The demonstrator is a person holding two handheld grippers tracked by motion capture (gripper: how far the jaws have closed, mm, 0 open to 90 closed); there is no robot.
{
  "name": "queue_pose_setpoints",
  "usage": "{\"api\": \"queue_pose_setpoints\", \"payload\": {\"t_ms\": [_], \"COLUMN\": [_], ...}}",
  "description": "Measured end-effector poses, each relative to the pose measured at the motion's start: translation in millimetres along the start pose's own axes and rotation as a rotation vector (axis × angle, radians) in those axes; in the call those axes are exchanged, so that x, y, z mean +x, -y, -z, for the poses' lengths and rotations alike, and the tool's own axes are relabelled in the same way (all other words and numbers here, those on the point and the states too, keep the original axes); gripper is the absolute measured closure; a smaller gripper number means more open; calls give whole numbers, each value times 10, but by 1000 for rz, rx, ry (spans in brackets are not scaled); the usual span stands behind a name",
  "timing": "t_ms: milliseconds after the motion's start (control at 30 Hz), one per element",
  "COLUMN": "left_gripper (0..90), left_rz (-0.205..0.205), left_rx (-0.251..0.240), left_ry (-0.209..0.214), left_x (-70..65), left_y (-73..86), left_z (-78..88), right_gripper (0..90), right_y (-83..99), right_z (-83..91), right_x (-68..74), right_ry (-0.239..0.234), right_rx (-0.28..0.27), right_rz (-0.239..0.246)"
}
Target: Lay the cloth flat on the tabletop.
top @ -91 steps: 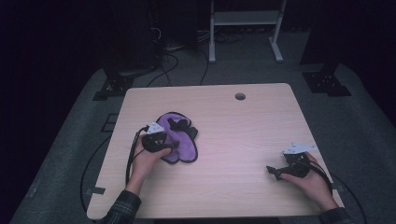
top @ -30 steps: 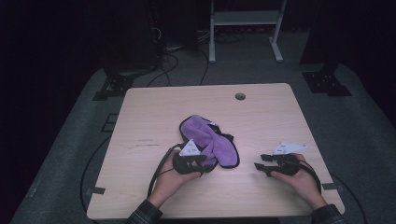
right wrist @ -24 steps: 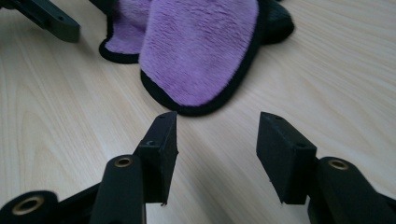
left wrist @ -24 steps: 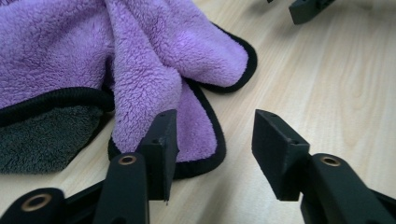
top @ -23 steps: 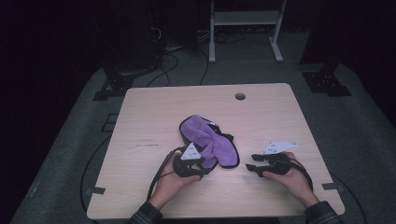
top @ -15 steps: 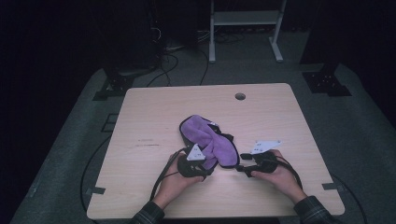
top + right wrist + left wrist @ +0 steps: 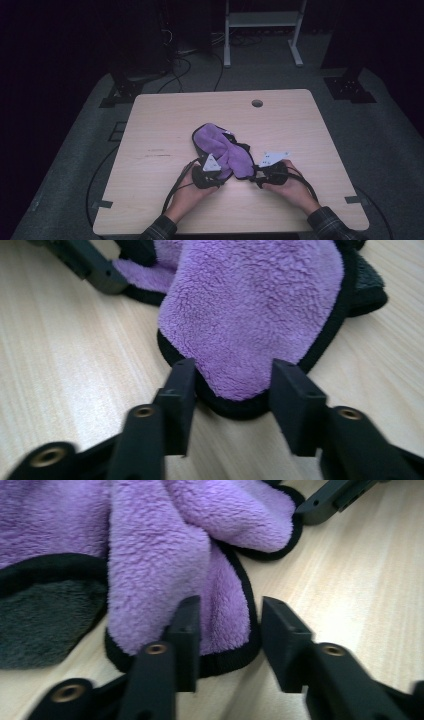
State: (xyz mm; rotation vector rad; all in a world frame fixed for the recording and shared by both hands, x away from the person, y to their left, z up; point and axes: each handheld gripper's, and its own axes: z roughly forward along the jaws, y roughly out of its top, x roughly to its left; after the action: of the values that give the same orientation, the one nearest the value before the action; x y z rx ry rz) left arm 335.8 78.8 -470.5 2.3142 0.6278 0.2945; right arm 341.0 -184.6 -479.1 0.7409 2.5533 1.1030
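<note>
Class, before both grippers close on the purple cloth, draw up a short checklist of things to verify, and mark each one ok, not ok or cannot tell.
1. Left gripper jaws open: ok.
2. Right gripper jaws open: ok.
3. Purple cloth hem between left jaws: ok, black border sits in the gap.
4. Cloth corner between right jaws: ok, rounded edge reaches in.
5. The two grippers apart from each other: ok.
6. Only one layer in each grip: cannot tell, the cloth is folded over itself.
7. Table around the cloth free: ok.

Cloth: purple fleece cloth (image 7: 223, 150) with black edging, lying crumpled.
Position: resting on the wooden counter (image 7: 160, 125), near its front.
</note>
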Motion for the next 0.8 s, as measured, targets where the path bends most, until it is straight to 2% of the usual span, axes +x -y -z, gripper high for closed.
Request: {"api": "queue_pose_setpoints", "payload": {"t_ms": [33,133,167,233,267,300,333,367,433,467,533,633,667,700,800], "left_gripper": [734,781,805,818,824,829,834,836,837,837,839,840,840,840,840], "left_rz": [3,32,43,50,66,72,86,93,96,106,120,130,142,144,155], "left_rx": [5,15,16,19,18,16,-9,-24,-32,-54,-86,-108,-135,-145,-170], "left_ry": [-3,-2,2,19,33,45,65,68,70,70,74,72,66,62,49], "left_x": [15,52,62,85,98,105,112,112,113,111,136,158,198,215,273], "left_y": [-8,-24,-26,-28,-25,-25,-31,-42,-51,-65,-87,-91,-91,-89,-79], "left_z": [-1,-1,0,5,11,18,63,94,122,161,254,308,390,420,510], "right_gripper": [638,707,766,780,794,805,819,821,823,825,829,830,831,831,832], "right_y": [1,-3,-5,-10,-14,-27,-50,-58,-65,-68,-95,-109,-116,-117,-126], "right_z": [4,6,8,10,10,13,28,44,64,82,192,252,325,352,407], "right_x": [-13,-36,-57,-60,-60,-58,-57,-60,-69,-81,-130,-155,-186,-200,-231], "right_ry": [11,25,18,15,16,18,20,18,16,16,14,15,14,14,30], "right_rx": [-1,2,1,3,4,12,20,16,12,3,-32,-56,-87,-93,-111], "right_rz": [-6,-18,-41,-57,-60,-53,-56,-64,-70,-72,-108,-122,-146,-153,-153]}}
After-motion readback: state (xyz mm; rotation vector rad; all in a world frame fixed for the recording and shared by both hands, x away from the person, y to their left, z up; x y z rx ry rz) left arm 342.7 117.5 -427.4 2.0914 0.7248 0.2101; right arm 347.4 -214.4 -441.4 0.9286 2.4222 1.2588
